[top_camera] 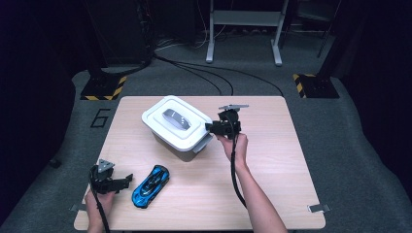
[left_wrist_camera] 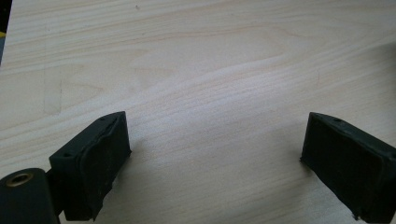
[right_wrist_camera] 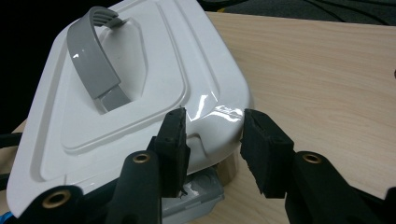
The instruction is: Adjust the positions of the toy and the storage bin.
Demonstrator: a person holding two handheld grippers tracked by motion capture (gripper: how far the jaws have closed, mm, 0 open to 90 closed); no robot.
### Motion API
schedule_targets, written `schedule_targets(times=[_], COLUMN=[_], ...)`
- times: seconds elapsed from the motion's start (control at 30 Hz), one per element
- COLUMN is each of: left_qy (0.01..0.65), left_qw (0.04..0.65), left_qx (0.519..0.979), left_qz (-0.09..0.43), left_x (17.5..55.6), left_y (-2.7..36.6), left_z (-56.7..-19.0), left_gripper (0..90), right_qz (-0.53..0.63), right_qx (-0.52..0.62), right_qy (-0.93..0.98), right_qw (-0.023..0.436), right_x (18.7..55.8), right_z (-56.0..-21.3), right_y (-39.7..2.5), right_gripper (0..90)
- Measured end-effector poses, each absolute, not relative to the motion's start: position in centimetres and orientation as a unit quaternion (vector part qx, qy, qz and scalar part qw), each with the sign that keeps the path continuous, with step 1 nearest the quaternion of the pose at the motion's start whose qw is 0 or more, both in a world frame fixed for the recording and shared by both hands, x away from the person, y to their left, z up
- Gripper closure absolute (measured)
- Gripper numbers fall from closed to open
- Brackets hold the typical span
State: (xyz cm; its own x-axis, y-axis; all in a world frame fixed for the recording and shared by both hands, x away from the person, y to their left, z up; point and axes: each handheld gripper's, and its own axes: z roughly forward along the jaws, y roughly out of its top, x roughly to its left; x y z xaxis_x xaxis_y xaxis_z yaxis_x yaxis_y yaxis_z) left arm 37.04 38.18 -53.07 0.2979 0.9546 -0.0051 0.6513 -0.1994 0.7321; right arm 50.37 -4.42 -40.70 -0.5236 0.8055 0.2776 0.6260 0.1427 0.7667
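While the right gripper (right_wrist_camera: pixel 212 140) brings its parted fingers (right_wrist_camera: pixel 173 140) astride the white lid (right_wrist_camera: pixel 116 112) corner, nothing grasped yet, the left gripper's (left_wrist_camera: pixel 215 154) released fingers bracket bare worktop (left_wrist_camera: pixel 210 60), lid unopened.

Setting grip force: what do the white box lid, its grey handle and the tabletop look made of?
White rectangular box lid: likely glossy moulded plastic, with bright highlights. Grey arched handle: smooth plastic, soft sheen. Pale wood-grain tabletop: wood or laminate, matte, visible grain. Right gripper straddles the lid's corner.
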Motion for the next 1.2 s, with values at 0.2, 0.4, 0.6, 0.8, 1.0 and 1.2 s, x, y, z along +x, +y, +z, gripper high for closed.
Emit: schedule_targets(times=[0.2, 0.4, 0.6, 0.8, 1.0, 1.2], left_qy=[0.544, 0.544, 0.544, 0.544, 0.544, 0.544], left_qw=[0.324, 0.325, 0.323, 0.326, 0.326, 0.326], left_qx=[0.737, 0.736, 0.738, 0.736, 0.736, 0.736], left_qz=[0.236, 0.237, 0.235, 0.238, 0.238, 0.238], left_x=[37.0, 37.1, 37.0, 37.1, 37.1, 37.1], left_y=[38.2, 38.2, 38.2, 38.2, 38.1, 38.1], left_z=[-53.1, -53.1, -53.1, -53.1, -53.1, -53.1], left_gripper=[7.6, 7.6, 7.6, 7.7, 7.7, 7.6], right_qz=[0.448, 0.456, 0.456, 0.458, 0.457, 0.439], right_qx=[0.471, 0.461, 0.444, 0.439, 0.444, 0.454], right_qy=[0.754, 0.755, 0.765, 0.765, 0.760, 0.761], right_qw=[0.099, 0.100, 0.098, 0.111, 0.130, 0.148], right_x=[49.5, 48.6, 48.2, 47.6, 46.6, 45.5], right_z=[-40.7, -40.9, -41.2, -41.6, -41.8, -42.9], right_y=[-3.4, -2.4, -1.5, -2.9, -5.6, -8.4], right_gripper=[59.8, 59.7, 50.4, 31.1, 20.3, 15.1])
